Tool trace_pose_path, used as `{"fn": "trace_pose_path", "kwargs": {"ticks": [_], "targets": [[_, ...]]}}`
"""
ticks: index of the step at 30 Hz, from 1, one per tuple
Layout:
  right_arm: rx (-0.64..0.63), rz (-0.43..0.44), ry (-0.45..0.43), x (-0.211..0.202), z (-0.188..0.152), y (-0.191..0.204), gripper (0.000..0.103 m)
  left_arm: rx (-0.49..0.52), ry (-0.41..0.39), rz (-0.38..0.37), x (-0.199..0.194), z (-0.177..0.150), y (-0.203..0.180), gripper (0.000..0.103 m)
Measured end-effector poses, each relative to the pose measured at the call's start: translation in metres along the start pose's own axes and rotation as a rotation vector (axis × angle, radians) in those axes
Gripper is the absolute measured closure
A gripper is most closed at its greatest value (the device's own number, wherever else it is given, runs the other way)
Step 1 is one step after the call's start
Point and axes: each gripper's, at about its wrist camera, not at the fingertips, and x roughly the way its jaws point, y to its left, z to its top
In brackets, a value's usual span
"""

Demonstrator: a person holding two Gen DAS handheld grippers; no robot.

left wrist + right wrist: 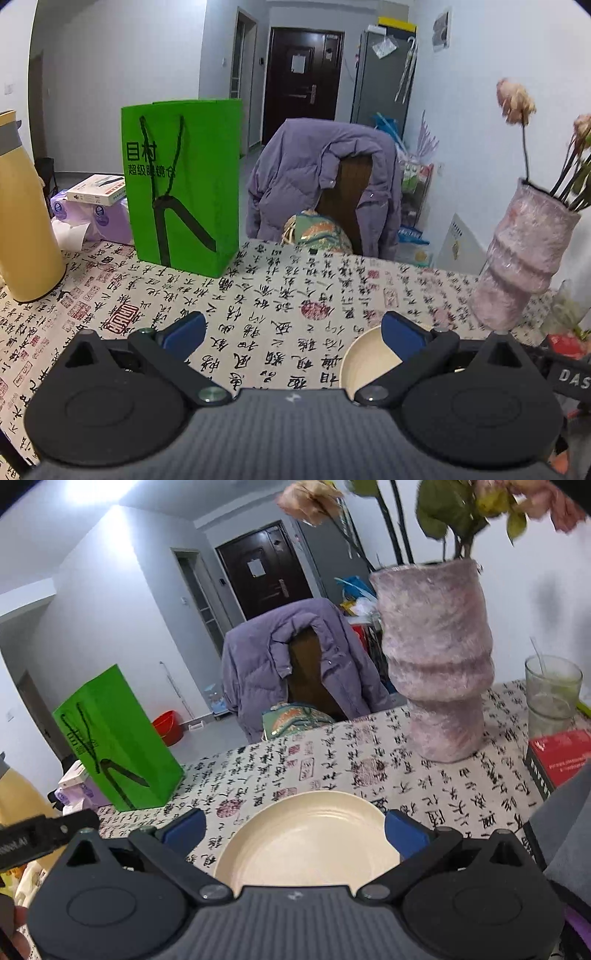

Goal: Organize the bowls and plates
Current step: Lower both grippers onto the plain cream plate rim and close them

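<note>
Two grippers stand wide open and empty. Our right gripper [293,829] has the cream plate [310,834] centred low between its jaws; for our left gripper [293,334], it lies lower right, so the right looks nearer.

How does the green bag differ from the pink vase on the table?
The green bag is flat-sided and boxy with black print and cord handles; the pink vase is round, ribbed and fuzzy-looking. The bag shows nothing sticking out of it; the vase holds wilted flowers. Both stand upright on the calligraphy tablecloth.
</note>
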Motion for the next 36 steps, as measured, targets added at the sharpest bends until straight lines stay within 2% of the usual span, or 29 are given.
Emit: {"fn": "trace_pose_path", "kwargs": {"ticks": [10, 14, 19, 26, 29, 31, 33, 34, 35, 36], "targets": [[0.033, -0.1, 0.076, 0.03, -0.005, -0.022, 0.001, 0.055, 0.153, -0.005, 0.053, -0.014, -0.025, 0.0], [0.07, -0.13, 0.138, 0.047, -0.01, -0.034, 0.009, 0.061, 0.225, 0.004, 0.077, -0.024, -0.035, 0.0], [0.082, -0.142, 0.166, 0.052, -0.014, -0.039, 0.009, 0.057, 0.306, 0.002, 0.104, -0.034, -0.044, 0.0], [0.091, -0.187, 0.21, 0.063, -0.018, -0.041, 0.01, 0.065, 0.357, 0.019, 0.122, -0.044, -0.053, 0.002], [0.062, -0.219, 0.213, 0.065, -0.02, -0.038, 0.017, 0.082, 0.396, 0.007, 0.131, -0.049, -0.06, 0.015], [0.057, -0.214, 0.231, 0.068, -0.022, -0.038, 0.019, 0.102, 0.417, 0.001, 0.135, -0.052, -0.064, 0.03], [0.049, -0.221, 0.254, 0.073, -0.025, -0.036, 0.032, 0.111, 0.425, -0.01, 0.137, -0.054, -0.066, 0.037], [0.038, -0.233, 0.263, 0.076, -0.026, -0.035, 0.036, 0.116, 0.421, -0.014, 0.137, -0.054, -0.067, 0.043], [0.026, -0.242, 0.269, 0.077, -0.028, -0.033, 0.045, 0.12, 0.419, -0.027, 0.136, -0.054, -0.068, 0.048], [0.015, -0.245, 0.275, 0.079, -0.029, -0.03, 0.056, 0.126, 0.418, -0.041, 0.135, -0.054, -0.07, 0.058]]}}
